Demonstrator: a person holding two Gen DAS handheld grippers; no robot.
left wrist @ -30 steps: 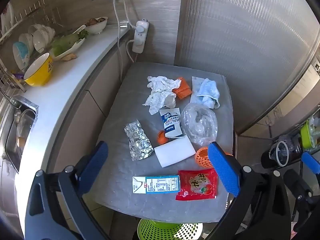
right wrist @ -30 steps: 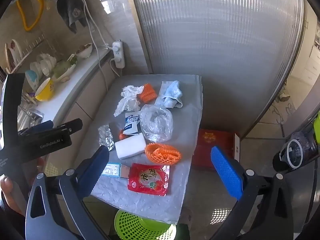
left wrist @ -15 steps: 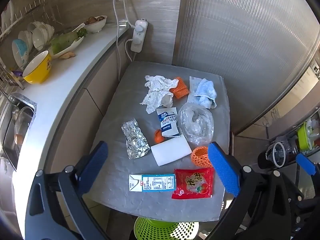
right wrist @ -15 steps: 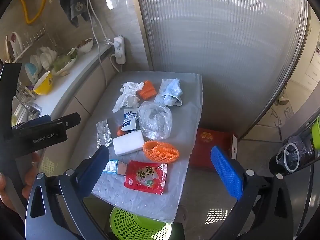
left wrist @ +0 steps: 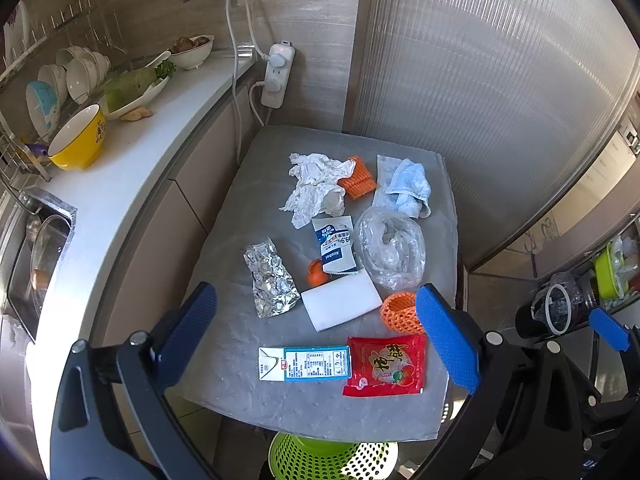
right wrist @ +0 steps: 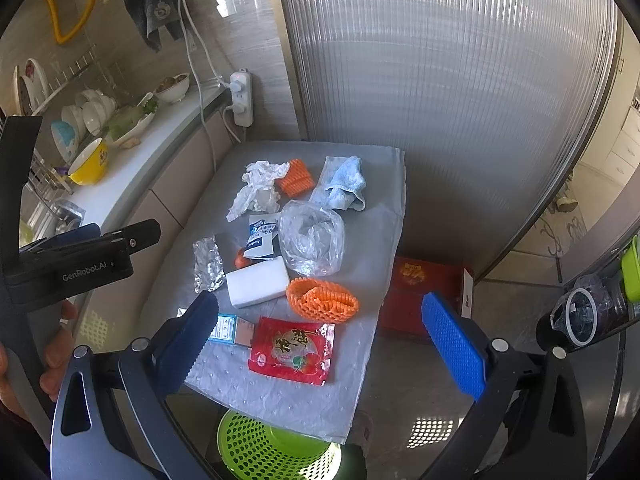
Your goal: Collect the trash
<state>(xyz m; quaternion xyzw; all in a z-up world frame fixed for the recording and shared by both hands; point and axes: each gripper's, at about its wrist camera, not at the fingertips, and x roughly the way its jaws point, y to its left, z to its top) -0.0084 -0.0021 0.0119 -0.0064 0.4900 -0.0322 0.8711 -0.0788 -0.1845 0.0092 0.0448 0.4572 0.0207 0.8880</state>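
Trash lies on a small grey-covered table [left wrist: 224,356]: a red snack packet [left wrist: 386,365], a flattened blue-white carton [left wrist: 305,363], an orange foam net [left wrist: 398,313], crumpled foil [left wrist: 271,278], a white block [left wrist: 340,305], a clear plastic bag [left wrist: 390,246], crumpled tissue [left wrist: 316,190] and a blue cloth [left wrist: 406,187]. A green perforated basket [left wrist: 332,458] stands below the table's near edge. My left gripper [left wrist: 320,340] is open and empty, high above the near items. My right gripper [right wrist: 320,342] is open and empty above the red packet [right wrist: 292,350].
A white counter [left wrist: 116,184] with a yellow bowl [left wrist: 78,140], dish rack and sink runs along the left. A ribbed translucent panel [left wrist: 480,80] stands behind the table. A red box [right wrist: 420,292] lies on the floor at the right.
Both grippers have risen and drawn back a little, so the table looks smaller and lower in view. Nothing on the table has moved.
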